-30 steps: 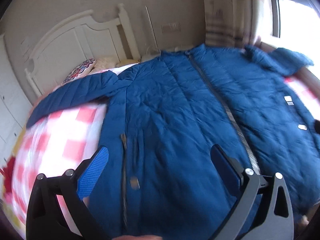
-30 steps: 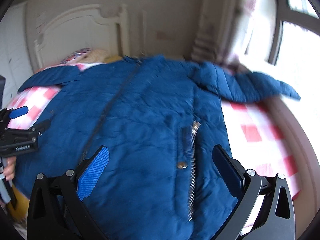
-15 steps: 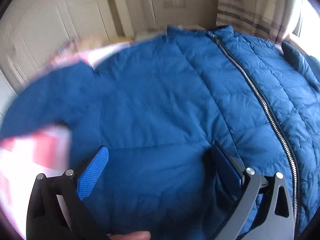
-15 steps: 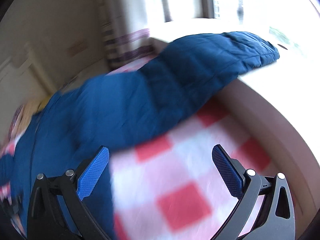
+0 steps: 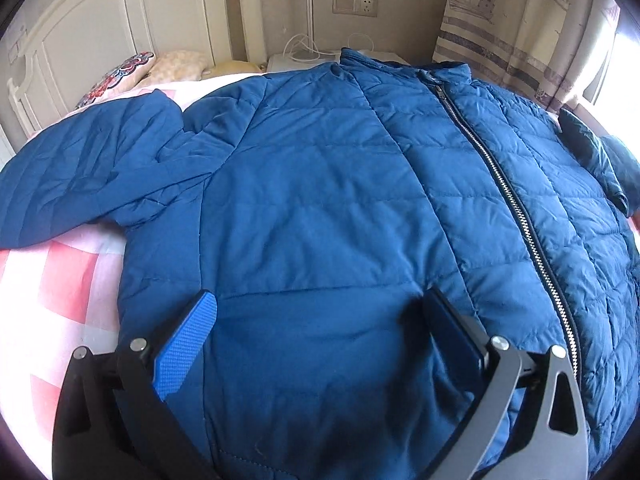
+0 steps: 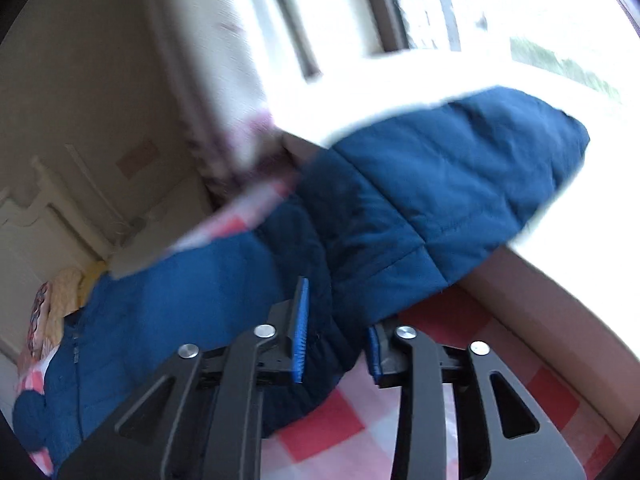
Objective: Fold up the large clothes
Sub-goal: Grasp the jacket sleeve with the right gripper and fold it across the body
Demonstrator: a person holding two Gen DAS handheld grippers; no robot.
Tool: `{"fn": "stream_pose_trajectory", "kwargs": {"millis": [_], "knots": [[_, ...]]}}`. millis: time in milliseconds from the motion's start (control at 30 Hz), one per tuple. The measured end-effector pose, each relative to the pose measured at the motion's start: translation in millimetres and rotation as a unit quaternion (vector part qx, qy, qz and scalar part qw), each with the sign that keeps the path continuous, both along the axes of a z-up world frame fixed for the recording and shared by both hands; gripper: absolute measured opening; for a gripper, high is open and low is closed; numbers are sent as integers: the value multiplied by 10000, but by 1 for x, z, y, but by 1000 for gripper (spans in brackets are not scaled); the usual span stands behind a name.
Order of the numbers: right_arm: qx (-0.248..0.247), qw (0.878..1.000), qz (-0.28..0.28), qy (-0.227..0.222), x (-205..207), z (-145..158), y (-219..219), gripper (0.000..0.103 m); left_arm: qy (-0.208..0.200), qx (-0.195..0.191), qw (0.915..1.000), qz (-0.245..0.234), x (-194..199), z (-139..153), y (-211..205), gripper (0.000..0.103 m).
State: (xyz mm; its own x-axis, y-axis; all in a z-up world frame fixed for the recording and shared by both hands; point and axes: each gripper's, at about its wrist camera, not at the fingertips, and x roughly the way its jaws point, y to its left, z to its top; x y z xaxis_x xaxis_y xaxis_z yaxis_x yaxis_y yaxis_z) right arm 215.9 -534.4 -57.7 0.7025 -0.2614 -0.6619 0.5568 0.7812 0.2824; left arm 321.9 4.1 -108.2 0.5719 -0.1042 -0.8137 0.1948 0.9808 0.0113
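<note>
A large blue quilted jacket (image 5: 320, 180) lies front up on the bed, its zipper (image 5: 500, 172) closed and one sleeve (image 5: 80, 172) stretched out to the left. My left gripper (image 5: 320, 312) hovers open just over the jacket's left front panel, with nothing pinched between its blue pads. In the right wrist view the other sleeve (image 6: 440, 184) reaches toward the bright window sill. My right gripper (image 6: 338, 332) has its jaws closing, and a bunch of that sleeve's fabric fills the narrow gap between the pads.
Under the jacket lies a red and white checked sheet (image 5: 60, 280). A white headboard (image 5: 100, 32) and pillows (image 5: 116, 80) are at the far left, with a nightstand (image 5: 300, 62) and curtain (image 5: 520, 20) behind. The bed's wooden side rail (image 6: 560, 312) runs beside the sleeve.
My right gripper swung right from the jacket's body to the sleeve, rolled, and its jaws narrowed from wide open onto the fabric. My left gripper moved up to the chest panel and then held still.
</note>
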Motion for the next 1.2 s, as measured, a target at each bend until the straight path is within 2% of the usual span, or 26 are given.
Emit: {"fn": "stream_pose_trajectory", "kwargs": {"millis": [100, 133, 200, 267, 300, 400, 467, 567, 633, 667, 700, 767, 800, 867, 900, 933, 967, 1033, 1133, 1200], "knots": [[-521, 9962, 647, -272, 4, 33, 47, 30, -2, 19, 10000, -4, -2, 0, 3, 101], [-676, 9920, 1014, -339, 7, 43, 71, 30, -1, 16, 10000, -4, -2, 1, 3, 101], [-1083, 9773, 1760, -462, 10, 59, 127, 30, -3, 6, 10000, -4, -2, 1, 4, 101], [-1351, 9609, 2372, -474, 8, 61, 173, 30, -7, -1, 10000, -7, -2, 1, 4, 101], [-1486, 9481, 2780, -420, 9, 57, 204, 30, -7, -5, 10000, -6, -3, 2, 4, 101], [-1564, 9235, 3502, -48, 12, 32, 259, 30, -9, -3, 10000, -5, -3, 2, 4, 101], [-1615, 9077, 3832, 558, 21, -1, 289, 30, -9, -4, 10000, -5, -3, 2, 4, 101], [-1430, 8984, 3907, 1403, 36, -45, 297, 31, -9, -8, 10000, -5, -3, 2, 4, 101], [-1174, 9037, 3889, 1354, 32, -41, 289, 32, -9, -20, 10000, -5, -2, 2, 5, 101], [-972, 9046, 3904, 1408, 31, -37, 283, 37, -8, -25, 10000, -6, -2, 2, 5, 101], [-664, 9059, 3941, 1401, 26, -29, 275, 59, -9, -23, 10000, -6, -3, 2, 5, 101], [-194, 9140, 3913, 1055, 22, -15, 258, 86, -11, -20, 10000, -6, -3, 2, 4, 101], [-4, 9218, 3817, 673, 5, -2, 243, 87, -11, -30, 10000, -6, -3, 2, 5, 101], [239, 9314, 3621, 274, -12, 14, 220, 86, -13, -56, 10000, -8, -3, 3, 5, 101], [499, 9419, 3321, 44, -24, 17, 197, 86, -13, -66, 10000, -10, -3, 3, 6, 101], [732, 9470, 3128, -52, -30, 16, 185, 86, -12, -70, 10000, -11, -3, 3, 6, 101], [1123, 9521, 2842, -128, -32, 10, 163, 81, -12, -66, 10000, -11, -2, 2, 6, 101], [1742, 9567, 2329, -101, -28, -6, 131, 77, -13, -56, 10000, -13, -2, 2, 6, 101], [2343, 9568, 1722, -71, -20, -29, 98, 76, -15, -82, 10000, -14, -3, 2, 7, 101], [2757, 9510, 1381, -248, -13, -41, 78, 76, -17, -113, 9999, -13, -3, 2, 7, 101]]}}
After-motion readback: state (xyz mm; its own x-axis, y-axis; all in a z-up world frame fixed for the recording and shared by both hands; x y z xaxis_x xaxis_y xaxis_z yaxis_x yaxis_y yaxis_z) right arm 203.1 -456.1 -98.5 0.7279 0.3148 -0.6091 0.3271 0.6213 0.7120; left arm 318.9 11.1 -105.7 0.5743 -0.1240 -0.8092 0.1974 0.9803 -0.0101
